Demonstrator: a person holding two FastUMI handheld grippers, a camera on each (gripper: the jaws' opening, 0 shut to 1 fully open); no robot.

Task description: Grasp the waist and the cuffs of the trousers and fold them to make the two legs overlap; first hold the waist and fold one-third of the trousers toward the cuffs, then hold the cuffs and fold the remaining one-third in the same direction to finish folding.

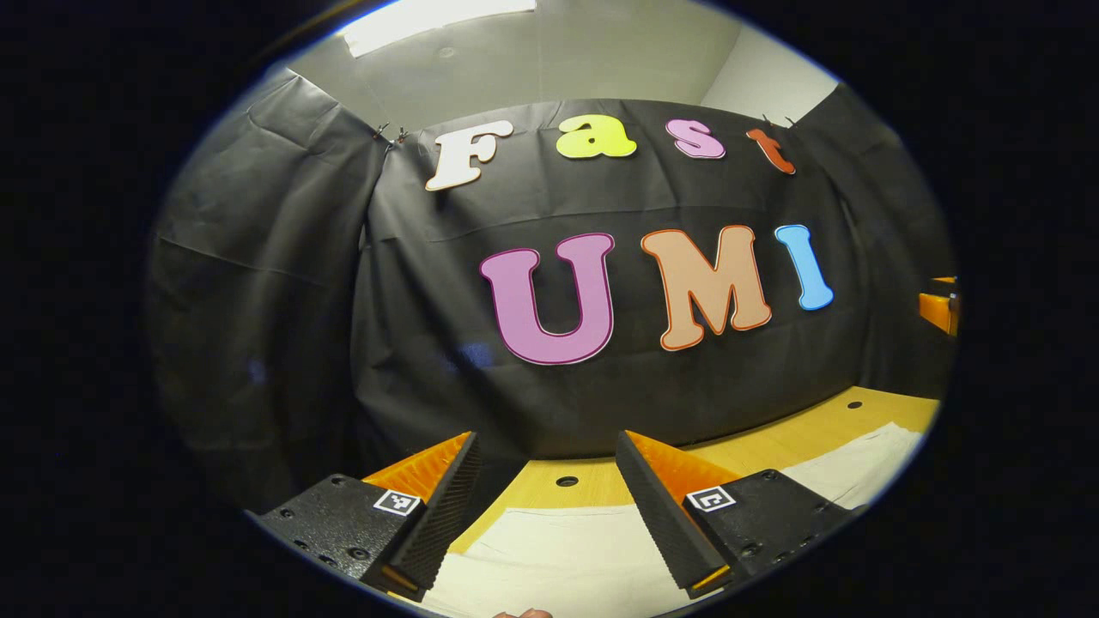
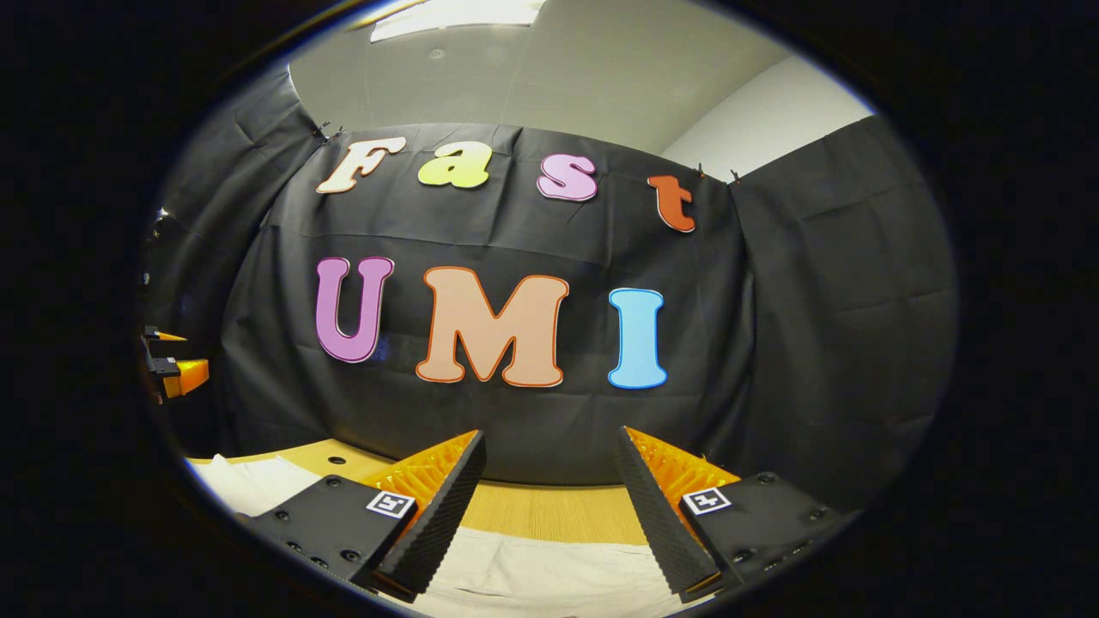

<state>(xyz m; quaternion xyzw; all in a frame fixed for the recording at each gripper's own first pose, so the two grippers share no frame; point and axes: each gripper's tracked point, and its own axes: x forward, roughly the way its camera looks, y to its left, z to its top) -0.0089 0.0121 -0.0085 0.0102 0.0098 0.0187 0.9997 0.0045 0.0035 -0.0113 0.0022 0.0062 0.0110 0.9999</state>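
Pale cream trousers [image 1: 558, 558] lie flat on the wooden table [image 1: 773, 446] below both grippers. In the left gripper view my left gripper [image 1: 549, 515] hangs open above the cloth, nothing between its fingers. More of the trousers [image 1: 867, 468] stretches off to the right there. In the right gripper view my right gripper [image 2: 545, 515] is open too, held above the trousers [image 2: 532, 571], which run on to the left [image 2: 249, 481]. The other gripper [image 2: 176, 369] shows at the far left edge of that view, and at the far right edge of the left gripper view [image 1: 940, 305].
The table [image 2: 532, 506] ends at the black cloth wall just behind it, with small round holes [image 1: 567, 481] in its top near the back edge. Black cloth also closes both sides of the booth.
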